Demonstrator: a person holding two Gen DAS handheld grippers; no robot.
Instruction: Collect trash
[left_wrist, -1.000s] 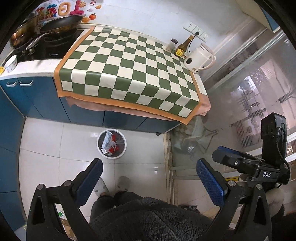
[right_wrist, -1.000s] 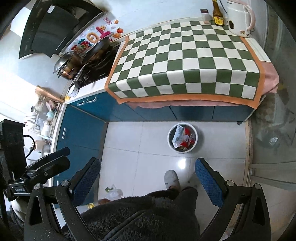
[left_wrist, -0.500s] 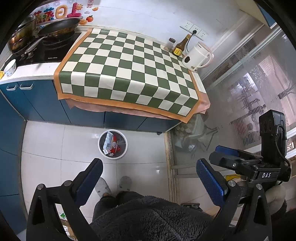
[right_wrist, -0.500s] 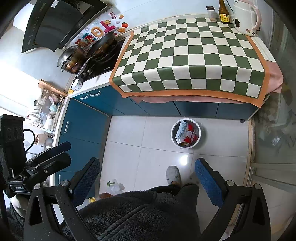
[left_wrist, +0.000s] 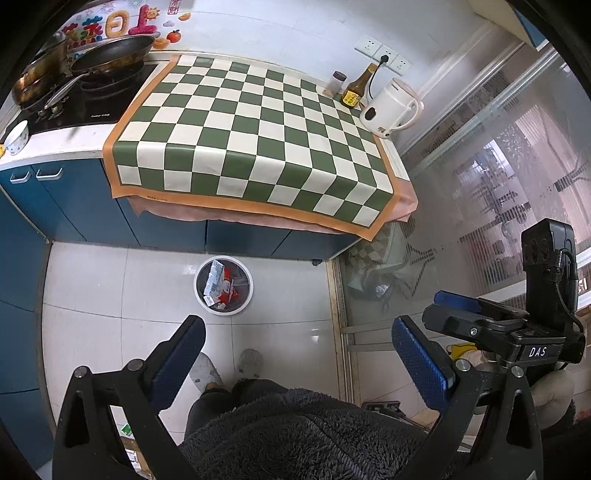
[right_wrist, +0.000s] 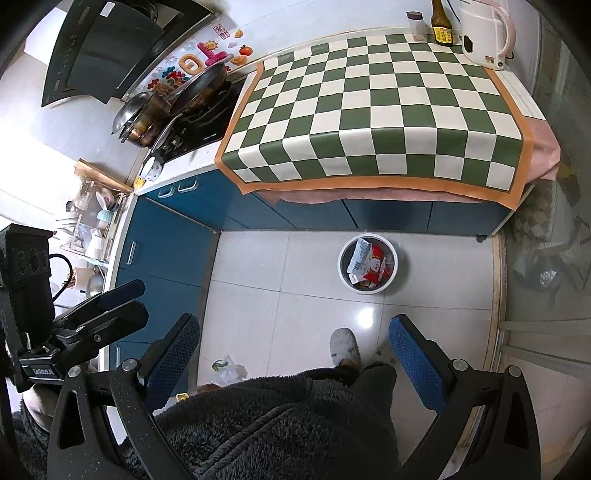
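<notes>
While both grippers, left gripper (left_wrist: 295, 354) and right gripper (right_wrist: 293, 345), are hanging agape and empty, crumpled wrapper (right_wrist: 229, 371) is lying floor-level, nearer the right gripper's left jaw.

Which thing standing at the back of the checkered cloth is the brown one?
The sauce bottle with the yellow label. It stands between a small clear jar with a dark lid and the white kettle.

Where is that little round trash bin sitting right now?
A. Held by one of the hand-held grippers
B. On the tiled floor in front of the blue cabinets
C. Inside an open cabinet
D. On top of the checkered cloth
B: the trash bin, with wrappers inside, stands on the white floor tiles just before the blue cabinets, below the checkered cloth.
</notes>
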